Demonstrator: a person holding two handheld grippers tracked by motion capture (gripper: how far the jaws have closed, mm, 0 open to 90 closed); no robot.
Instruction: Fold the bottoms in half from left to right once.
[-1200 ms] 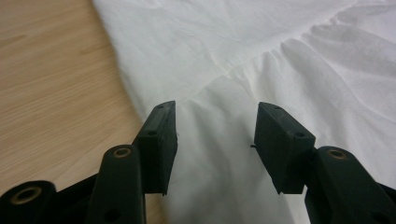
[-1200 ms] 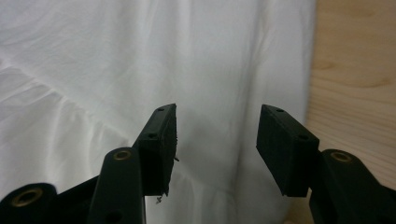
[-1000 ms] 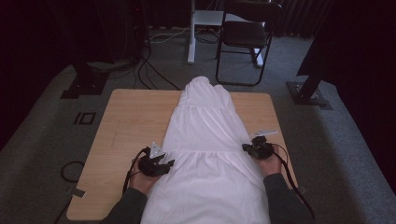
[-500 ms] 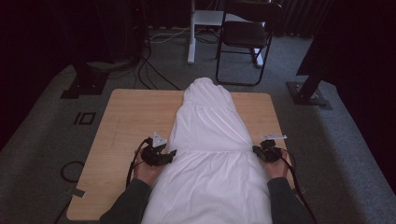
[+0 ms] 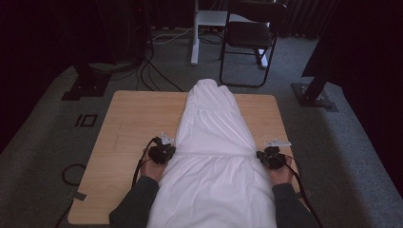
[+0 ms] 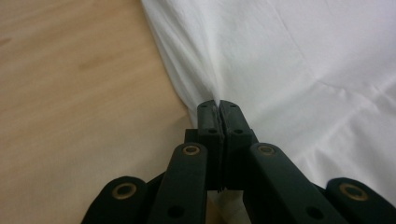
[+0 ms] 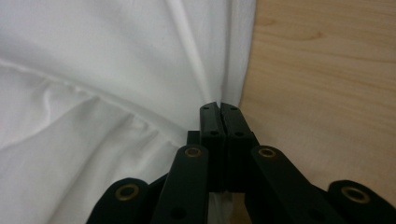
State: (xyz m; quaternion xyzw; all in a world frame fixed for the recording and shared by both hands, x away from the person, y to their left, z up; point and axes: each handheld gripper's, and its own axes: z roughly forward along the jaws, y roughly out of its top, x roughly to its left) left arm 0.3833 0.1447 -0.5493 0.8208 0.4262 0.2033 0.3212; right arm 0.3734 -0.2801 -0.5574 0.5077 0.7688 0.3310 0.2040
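Now, notes from beside the table.

Garment: long white cotton garment [image 5: 214, 156] lies flat down the middle of the pale wooden tabletop [image 5: 128, 128], narrow end far, wide end hanging off the near edge toward the person.

Change: left gripper [image 5: 166, 151] has just been closing its jaws; half a second ago they stood apart beside the cloth, now they meet on its left edge. Both hands sit slightly nearer the person than a second ago.

Meaning: both side edges look secured at the gathered seam, so I judge the garment ready to be lifted or folded across.

Left gripper: jaws pressed together on a pinch of white fabric [image 6: 219, 93], which puckers into creases at the tips [image 6: 218, 106].

Right gripper: right gripper [image 5: 264, 156] clamped tight on the opposite edge; in its own view a fold of cloth runs straight into the tips [image 7: 219, 108], bare wood just beside.

Surroundings: black folding chair [image 5: 249, 35] well beyond the far end; cables on grey carpet.
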